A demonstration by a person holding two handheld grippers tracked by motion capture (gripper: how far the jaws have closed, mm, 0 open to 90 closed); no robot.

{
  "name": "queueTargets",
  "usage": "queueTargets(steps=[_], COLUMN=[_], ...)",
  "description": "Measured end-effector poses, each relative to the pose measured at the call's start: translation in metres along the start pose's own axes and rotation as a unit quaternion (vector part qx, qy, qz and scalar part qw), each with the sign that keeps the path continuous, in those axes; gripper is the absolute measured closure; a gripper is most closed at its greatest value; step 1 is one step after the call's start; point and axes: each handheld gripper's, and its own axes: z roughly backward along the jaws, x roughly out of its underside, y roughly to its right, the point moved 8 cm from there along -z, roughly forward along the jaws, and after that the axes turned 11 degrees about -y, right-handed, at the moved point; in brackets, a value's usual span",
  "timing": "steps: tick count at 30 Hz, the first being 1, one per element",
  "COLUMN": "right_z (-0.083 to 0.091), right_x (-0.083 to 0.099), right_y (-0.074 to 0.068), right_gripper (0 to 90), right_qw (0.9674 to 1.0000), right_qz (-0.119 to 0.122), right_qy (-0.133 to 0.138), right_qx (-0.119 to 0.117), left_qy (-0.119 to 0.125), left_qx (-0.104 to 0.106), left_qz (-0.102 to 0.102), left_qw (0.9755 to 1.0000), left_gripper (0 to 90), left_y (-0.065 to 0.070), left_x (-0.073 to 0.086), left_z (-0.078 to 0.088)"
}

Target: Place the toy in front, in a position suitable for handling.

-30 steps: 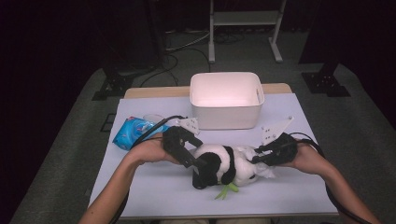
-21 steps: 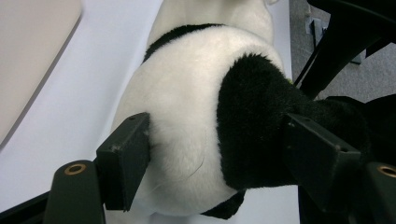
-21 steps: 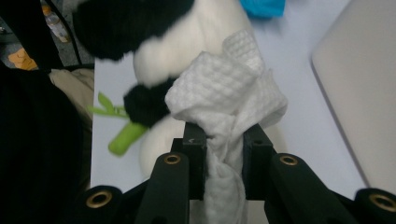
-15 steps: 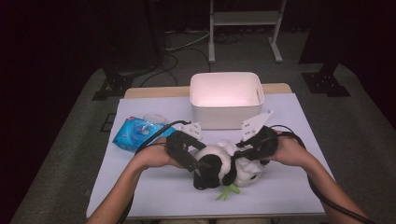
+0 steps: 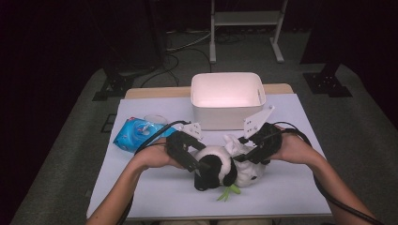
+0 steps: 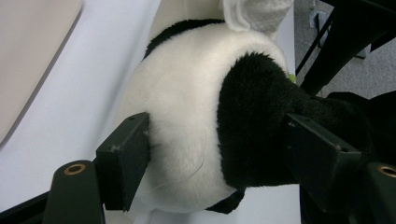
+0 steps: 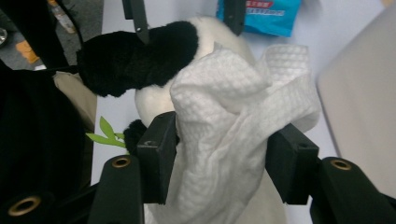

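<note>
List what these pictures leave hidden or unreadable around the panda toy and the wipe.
- Panda toy: its face, in the high view, covered by the white wipe and both grippers.
- Right gripper: in its own view, whether the pads press on the wipe; the cloth bulges over them.
- Blue wipes pack: print too small in the high view, cut off by the top edge in the right gripper view.
- White bin: its floor, washed out by glare.

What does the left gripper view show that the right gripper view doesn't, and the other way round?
Left gripper view: the left claw clamped across the panda plush. Right gripper view: the right claw, jaws just opened, around a white wipe; a blue pack; green leaves. Both: panda plush, white wipe, white bin, table cover.
</note>
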Motion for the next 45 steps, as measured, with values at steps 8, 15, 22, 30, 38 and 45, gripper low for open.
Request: queueTargets(steps=[8, 15, 22, 30, 38, 45], right_z=[0.009, -0.002, -0.014, -0.022, -0.033, -0.03], right_x=[0.008, 0.017, 0.022, 0.02, 0.016, 0.017], right_y=[-0.002, -0.011, -0.019, -0.023, -0.024, -0.021], right_gripper=[71.2, 80.8, 80.1, 71.1, 67.4, 78.6], right_qw=[0.9989, 0.9956, 0.9933, 0.9929, 0.9926, 0.9948], right_qz=[0.027, 0.068, 0.084, 0.09, 0.093, 0.066], right_qy=[0.002, -0.026, -0.048, -0.053, -0.057, -0.047], right_qx=[0.039, 0.058, 0.063, 0.057, 0.054, 0.061], left_qy=[-0.003, 0.006, 0.004, 0.004, 0.004, 0.015], left_qx=[0.001, -0.002, -0.005, -0.007, -0.004, -0.005], left_qz=[0.0, 0.003, 0.001, 0.001, -0.003, 0.0], left_qw=[1.0, 1.0, 1.0, 1.0, 1.0, 0.9999], left_gripper=[25.4, 25.5, 25.7, 25.8, 25.9, 27.3], left_y=[-0.001, 0.0, 0.001, 0.001, 0.002, 0.003], left_x=[0.0, -0.001, -0.003, -0.003, -0.001, 0.002], left_z=[0.0, 0.0, -0.002, -0.004, -0.008, -0.009])
